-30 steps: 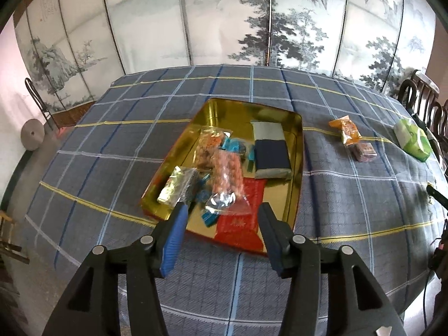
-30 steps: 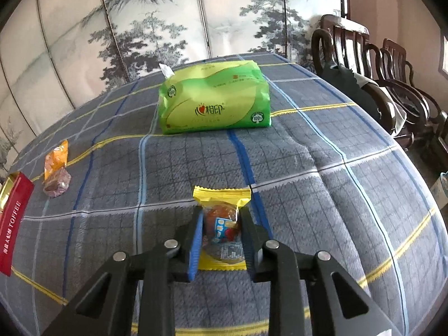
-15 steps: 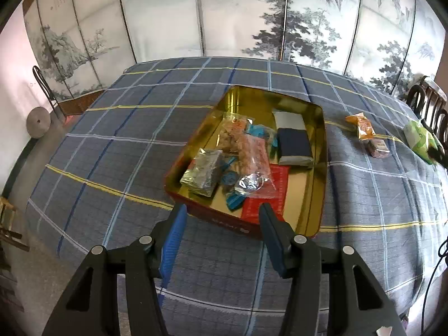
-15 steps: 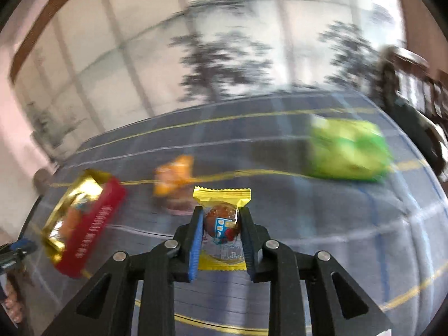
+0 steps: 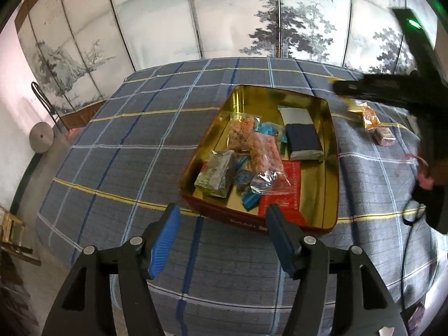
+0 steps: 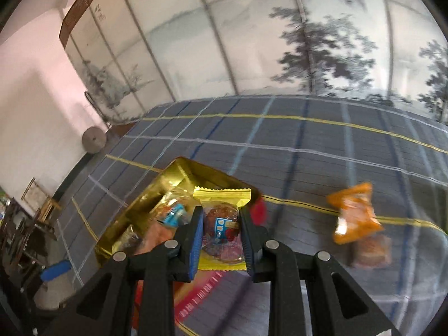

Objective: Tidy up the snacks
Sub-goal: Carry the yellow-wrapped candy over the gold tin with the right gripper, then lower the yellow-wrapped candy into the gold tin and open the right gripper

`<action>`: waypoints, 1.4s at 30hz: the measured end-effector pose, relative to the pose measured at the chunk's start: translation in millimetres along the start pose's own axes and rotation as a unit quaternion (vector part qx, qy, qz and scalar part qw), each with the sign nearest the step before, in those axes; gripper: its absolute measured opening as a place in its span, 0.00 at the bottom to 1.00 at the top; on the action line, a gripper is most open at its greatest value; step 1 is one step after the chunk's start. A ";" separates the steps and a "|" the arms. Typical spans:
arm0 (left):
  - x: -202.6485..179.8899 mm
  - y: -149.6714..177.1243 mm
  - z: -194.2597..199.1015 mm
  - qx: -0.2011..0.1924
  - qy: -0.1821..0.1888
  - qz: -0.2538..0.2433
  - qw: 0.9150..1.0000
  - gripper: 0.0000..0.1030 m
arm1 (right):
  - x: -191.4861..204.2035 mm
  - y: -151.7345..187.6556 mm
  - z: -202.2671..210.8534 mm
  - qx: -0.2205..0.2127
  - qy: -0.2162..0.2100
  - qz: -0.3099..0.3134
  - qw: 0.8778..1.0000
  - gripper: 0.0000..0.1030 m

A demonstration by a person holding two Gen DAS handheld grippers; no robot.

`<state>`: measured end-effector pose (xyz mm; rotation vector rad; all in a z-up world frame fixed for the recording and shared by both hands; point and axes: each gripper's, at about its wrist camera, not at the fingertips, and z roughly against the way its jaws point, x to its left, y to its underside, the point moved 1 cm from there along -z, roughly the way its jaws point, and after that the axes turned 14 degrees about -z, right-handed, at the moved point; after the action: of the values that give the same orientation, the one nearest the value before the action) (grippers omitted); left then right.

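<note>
A gold tin with a red outer wall (image 5: 329, 128) sits on the checked tablecloth and holds several snack packets. My left gripper (image 5: 221, 233) is open and empty, hovering just in front of the tin's near wall. My right gripper (image 6: 221, 231) is shut on a yellow-edged snack packet (image 6: 222, 221) and holds it in the air above the tin's edge (image 6: 156, 184). The right gripper's body (image 5: 392, 89) shows in the left wrist view, beyond the tin's right side. An orange packet (image 6: 354, 215) and a brownish packet (image 6: 369, 250) lie on the cloth to the right of the tin.
The same orange packet (image 5: 369, 116) and small packet (image 5: 385, 137) lie right of the tin in the left wrist view. A painted folding screen (image 5: 224, 14) stands behind the table. The table's left edge (image 5: 50, 168) drops to the floor.
My right gripper has swung left with the yellow packet, from over the cloth near the green pack to above the tin. My left gripper has drawn back slightly from the tin.
</note>
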<state>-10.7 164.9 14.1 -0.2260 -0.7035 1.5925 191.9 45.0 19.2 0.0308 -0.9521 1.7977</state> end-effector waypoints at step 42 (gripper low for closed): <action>29.6 6.4 -40.0 0.015 -0.005 -0.009 1.000 0.69 | 64.0 -28.7 -136.0 0.081 0.049 0.029 0.995 0.25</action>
<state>0.4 205.3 -13.4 -0.1884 -0.6871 1.5876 240.6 181.9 -28.8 0.0176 -0.7436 1.9095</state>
